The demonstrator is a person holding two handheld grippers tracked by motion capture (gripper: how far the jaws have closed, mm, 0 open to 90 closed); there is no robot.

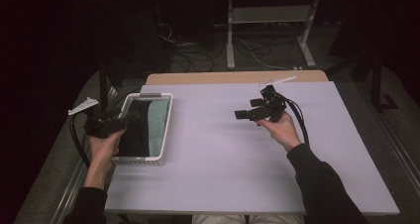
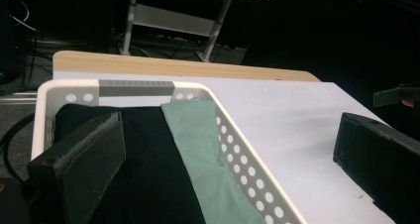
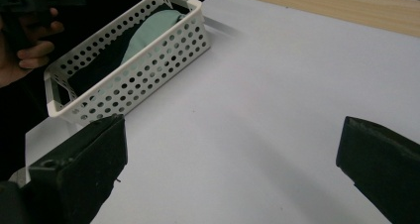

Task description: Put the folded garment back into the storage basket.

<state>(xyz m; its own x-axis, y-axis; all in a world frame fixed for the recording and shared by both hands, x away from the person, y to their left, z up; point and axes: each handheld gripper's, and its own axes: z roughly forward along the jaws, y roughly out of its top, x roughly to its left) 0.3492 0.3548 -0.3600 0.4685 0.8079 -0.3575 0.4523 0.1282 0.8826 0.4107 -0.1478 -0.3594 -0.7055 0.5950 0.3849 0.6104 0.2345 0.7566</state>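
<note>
A white plastic basket (image 1: 167,114), rectangular, its walls pierced with rows of round holes, is set at the left edge of the table (image 1: 237,154), near the far left corner; a grey handle strip (image 2: 136,87) is fitted on its far rim; folded cloth is laid inside, a black cloth (image 2: 143,169) on the left and a pale green cloth (image 2: 198,144) along the right wall, both soft and matte. The table is covered by a smooth, pale lilac sheet, with a band of light wood (image 1: 237,77) left bare along the far edge. The left gripper (image 1: 116,122) is held over the near left part of the basket, its jaws wide apart, one above the black cloth, the other beyond the basket's right wall; nothing is gripped. The right gripper (image 1: 247,114) is held above the table's middle, towards the far edge, well apart from the basket; its jaws are spread wide and empty; the black pads (image 3: 84,159) are seen as blocky and slightly rough.
</note>
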